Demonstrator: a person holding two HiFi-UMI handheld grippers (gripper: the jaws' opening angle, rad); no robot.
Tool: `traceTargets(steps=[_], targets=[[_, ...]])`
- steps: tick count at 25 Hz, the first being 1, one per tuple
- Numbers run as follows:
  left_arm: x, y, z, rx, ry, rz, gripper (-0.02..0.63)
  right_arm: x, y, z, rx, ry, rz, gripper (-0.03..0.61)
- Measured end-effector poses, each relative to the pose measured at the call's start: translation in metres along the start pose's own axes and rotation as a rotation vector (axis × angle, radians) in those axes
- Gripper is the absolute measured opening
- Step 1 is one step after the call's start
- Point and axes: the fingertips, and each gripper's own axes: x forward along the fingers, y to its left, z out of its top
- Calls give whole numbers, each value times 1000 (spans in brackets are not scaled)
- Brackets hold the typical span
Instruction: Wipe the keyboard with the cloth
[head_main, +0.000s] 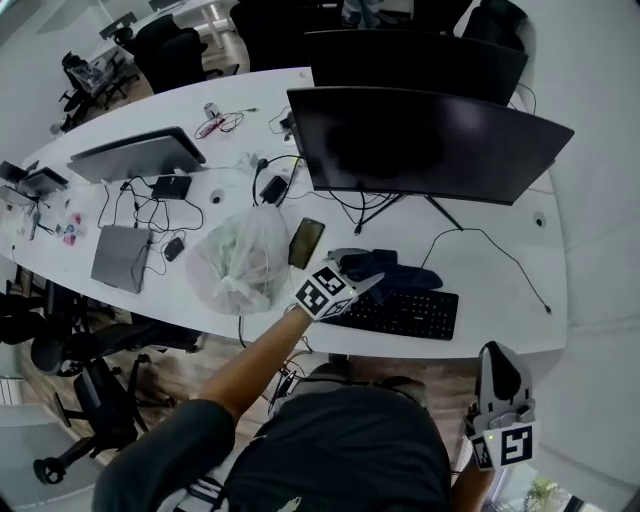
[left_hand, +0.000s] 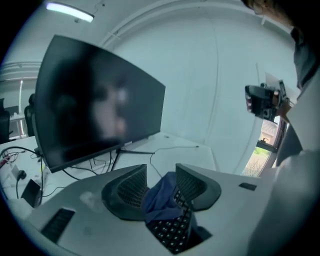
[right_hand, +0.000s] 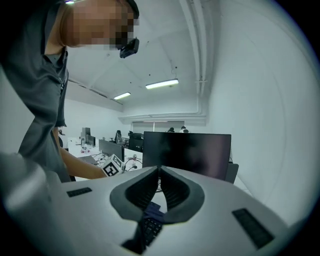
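The step in hand looked to be picking up the cloth (head_main: 392, 268), with no wiping yet begun. The dark blue cloth lay bunched on the far edge of the keyboard (head_main: 408, 314), toward its left end. The keyboard sat near the front edge of the bench (head_main: 490, 265), before the monitor (head_main: 430, 150). The left gripper (head_main: 368, 282) reached over the keyboard's left end to that bundle. In the left gripper view its fingers (left_hand: 129, 189) stood spread wide, and the cloth (left_hand: 159, 201) rose in the gap between them above the keyboard (left_hand: 176, 231). The fabric seemed to brush their inner faces, but the pads were not squeezing it, so nothing was held. The next move probably called for closing those fingers on a thick fold of the cloth, low enough to get a firm bite but without catching a keycap. The gathered cloth could then be drawn along the rows of keys. The right gripper (head_main: 497, 354) hung low, well apart from the bench and close to the person's body. In the right gripper view its fingers (right_hand: 142, 192) were pressed together at the tips and held nothing. The cloth (right_hand: 154, 209) and the keyboard (right_hand: 149, 229) showed only beyond them.
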Motion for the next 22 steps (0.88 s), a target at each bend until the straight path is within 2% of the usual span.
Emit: traceTargets(steps=[3,7,9,11,12,16,17,18,20,22], targets=[[41,18,-52,14,163,-25,181,12,3,-5,4,51,17,11],[95,37,-91,2,264,-27,181,31,-18,-6,-4,79,23,11],[118,41,-113,-29,346,-40,183,41,-27,-6,-9,85,47,11],[133,37,-136,-47,427,-52,235,48,-38,-6,-14,91,75,10],[138,37,-143,-33,452,-44,239,51,-44,-6,-15,94,84,11],[153,39,-152,46,490,-18,236,61,-72,-7,-21,101,103,11],[155,37,-152,53,501,-27,213,62,-78,-7,-17,101,109,11],[156,36,-151,51,509,-35,88,64,-83,-8,-10,100,114,11],[154,40,-143,31,497,-12,52,69,-90,-9,-3,102,128,11],[137,46,-115,6,425,46,49,75,-91,-8,-4,102,150,11]])
